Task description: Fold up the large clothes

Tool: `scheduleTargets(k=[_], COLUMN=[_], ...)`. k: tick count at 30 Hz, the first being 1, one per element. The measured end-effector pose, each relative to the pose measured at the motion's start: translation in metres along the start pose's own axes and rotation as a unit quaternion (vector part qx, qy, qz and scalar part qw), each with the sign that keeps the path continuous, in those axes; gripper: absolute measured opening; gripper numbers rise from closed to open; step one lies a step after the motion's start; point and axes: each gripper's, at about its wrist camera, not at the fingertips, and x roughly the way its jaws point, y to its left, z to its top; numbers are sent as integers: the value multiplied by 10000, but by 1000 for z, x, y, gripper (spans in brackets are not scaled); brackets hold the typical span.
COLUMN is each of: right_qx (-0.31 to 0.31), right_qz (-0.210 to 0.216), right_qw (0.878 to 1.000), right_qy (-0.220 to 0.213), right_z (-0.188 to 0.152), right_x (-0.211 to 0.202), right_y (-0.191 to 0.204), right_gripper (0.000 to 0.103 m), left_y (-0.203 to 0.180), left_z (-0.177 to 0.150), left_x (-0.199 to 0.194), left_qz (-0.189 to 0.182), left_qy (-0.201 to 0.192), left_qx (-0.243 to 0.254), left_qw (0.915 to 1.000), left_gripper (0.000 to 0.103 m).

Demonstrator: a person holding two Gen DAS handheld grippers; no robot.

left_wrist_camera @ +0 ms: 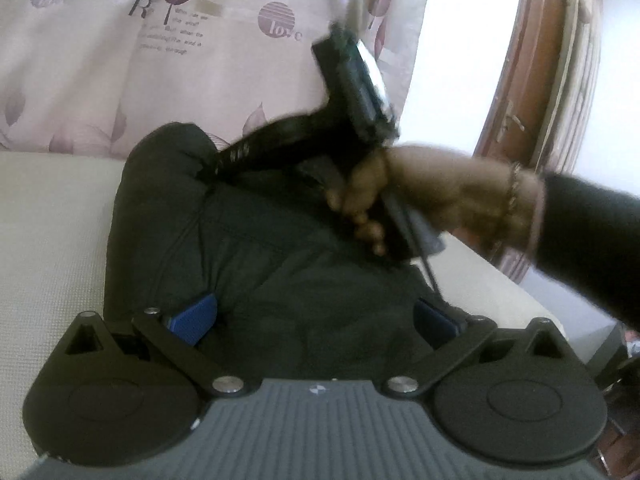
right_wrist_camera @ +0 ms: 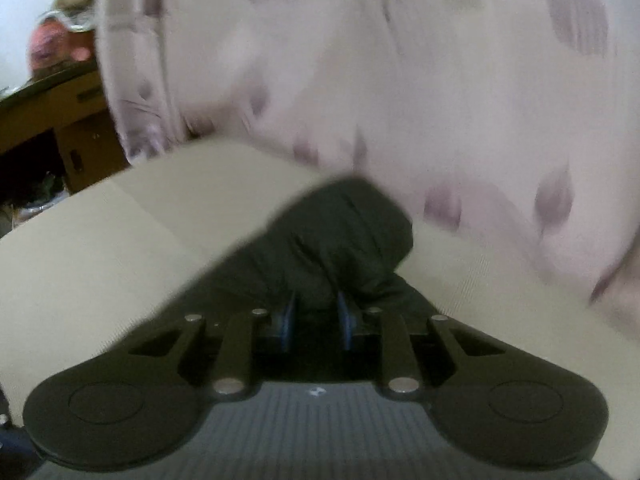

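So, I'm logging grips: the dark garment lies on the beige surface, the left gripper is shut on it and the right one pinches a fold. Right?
Not quite. The left gripper is open over the dark garment, its blue pads wide apart, as the left wrist view shows. The rest holds: the right gripper pinches a fold, on the beige surface.

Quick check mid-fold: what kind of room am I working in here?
Most likely a bedroom at home. The dark garment lies on a beige mattress-like surface, against leaf-printed bedding reading "love". There is a wooden door to one side and a cluttered wooden desk to the other.
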Motion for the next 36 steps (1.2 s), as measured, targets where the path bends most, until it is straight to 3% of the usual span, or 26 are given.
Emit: scheduleTargets(k=[7,12,15,18,20,23,25,29,32,36], right_qx=[570,737,1052,1377,1173,530,422,1042,965,1208], right_qz=[-50,-66,106,80,-21,-615,-825,-689,-826,-587], right_qw=[9980,9964,9935,9901,9931,9967,9955,9921,9919,9906], right_qy=[252,406,411,255,42,3,200,136,86,262], right_z=[-31,-32,-29,-29,-33,-53,-72,-105,-113,-105], right_x=[32,48,44,9,-25,-59,-60,-45,-31,-34], right_y=[-13,-20,-32,-47,-46,-38,-41,-55,-48,-66], right_gripper=[19,18,19,22,23,23,22,22,22,22], left_y=[1,3,4,4,4,2,0,-7,-6,-7], left_z=[6,2,2,4,5,3,1,0,-1,-3], left_x=[3,6,7,7,7,7,8,9,9,10], left_qz=[-177,-173,-197,-192,-185,-152,-164,-136,-177,-68], left_qy=[32,72,239,317,332,326,312,277,284,359], left_qx=[-87,-19,-18,-3,-20,25,97,192,40,90], left_qw=[9998,9998,9995,9993,9993,9993,9993,9993,9994,9993], left_gripper=[103,103,103,103,103,103,103,103,103,103])
